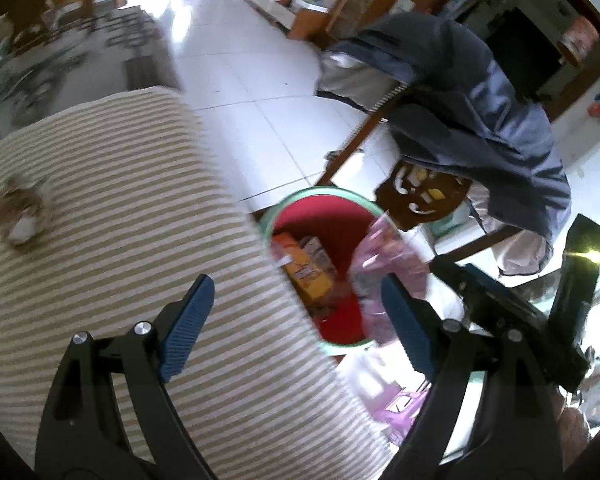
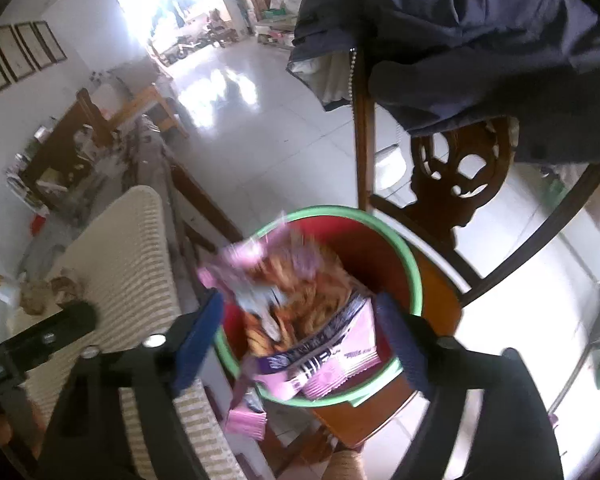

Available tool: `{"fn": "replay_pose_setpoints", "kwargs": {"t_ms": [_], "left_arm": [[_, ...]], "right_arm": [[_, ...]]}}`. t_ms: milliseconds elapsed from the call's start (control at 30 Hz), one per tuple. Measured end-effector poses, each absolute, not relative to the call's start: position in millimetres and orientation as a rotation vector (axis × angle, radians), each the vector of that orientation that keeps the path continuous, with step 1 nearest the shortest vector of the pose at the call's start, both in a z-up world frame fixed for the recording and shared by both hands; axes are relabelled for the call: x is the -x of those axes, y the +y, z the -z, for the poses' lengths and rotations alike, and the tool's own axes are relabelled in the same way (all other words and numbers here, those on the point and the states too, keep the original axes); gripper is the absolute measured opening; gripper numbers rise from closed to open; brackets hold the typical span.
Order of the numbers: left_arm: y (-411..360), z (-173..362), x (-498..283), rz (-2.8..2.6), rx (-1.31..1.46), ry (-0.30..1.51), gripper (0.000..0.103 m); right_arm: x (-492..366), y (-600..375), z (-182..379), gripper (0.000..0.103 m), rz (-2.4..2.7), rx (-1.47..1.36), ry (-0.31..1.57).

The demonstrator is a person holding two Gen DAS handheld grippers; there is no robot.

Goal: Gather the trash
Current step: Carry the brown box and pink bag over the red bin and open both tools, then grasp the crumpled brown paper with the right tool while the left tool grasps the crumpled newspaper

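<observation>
Right hand-held gripper (image 2: 298, 340): jaws spread wide, pads clear of everything. A pink snack wrapper (image 2: 300, 320) lies blurred between and just beyond them, over the mouth of the red bin with a green rim (image 2: 414, 272); apparently released and dropping in.

Left hand-held gripper (image 1: 296, 328): jaws likewise apart, nothing gripped, poised over the edge of the striped-cloth worktop (image 1: 140, 200) beside the bin. Orange packets (image 1: 308, 272) already lie inside.

Step in hand, as judged: deposit of a wrapper.

Remaining: crumpled brown scraps (image 1: 18, 216) on the worktop. The next move calls for reaching there and closing on them.
</observation>
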State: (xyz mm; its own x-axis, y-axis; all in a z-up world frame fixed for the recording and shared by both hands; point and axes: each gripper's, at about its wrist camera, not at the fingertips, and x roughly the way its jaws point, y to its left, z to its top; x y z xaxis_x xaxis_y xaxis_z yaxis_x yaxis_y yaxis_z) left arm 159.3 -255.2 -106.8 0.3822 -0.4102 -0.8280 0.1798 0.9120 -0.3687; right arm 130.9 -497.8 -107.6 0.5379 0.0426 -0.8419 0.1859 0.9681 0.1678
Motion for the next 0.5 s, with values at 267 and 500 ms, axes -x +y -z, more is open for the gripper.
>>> {"fn": "replay_pose_setpoints", "kwargs": {"t_ms": [267, 500], "left_arm": [[-159.9, 111.0, -129.3, 0.239, 0.322, 1.114, 0.083], [-66.2, 112.2, -98.4, 0.098, 0.393, 1.095, 0.083]], "right_arm": [[-129.8, -453.2, 106.7, 0.086, 0.08, -0.244, 0.999], [-152.2, -332.7, 99.7, 0.087, -0.16, -0.16, 1.02]]}}
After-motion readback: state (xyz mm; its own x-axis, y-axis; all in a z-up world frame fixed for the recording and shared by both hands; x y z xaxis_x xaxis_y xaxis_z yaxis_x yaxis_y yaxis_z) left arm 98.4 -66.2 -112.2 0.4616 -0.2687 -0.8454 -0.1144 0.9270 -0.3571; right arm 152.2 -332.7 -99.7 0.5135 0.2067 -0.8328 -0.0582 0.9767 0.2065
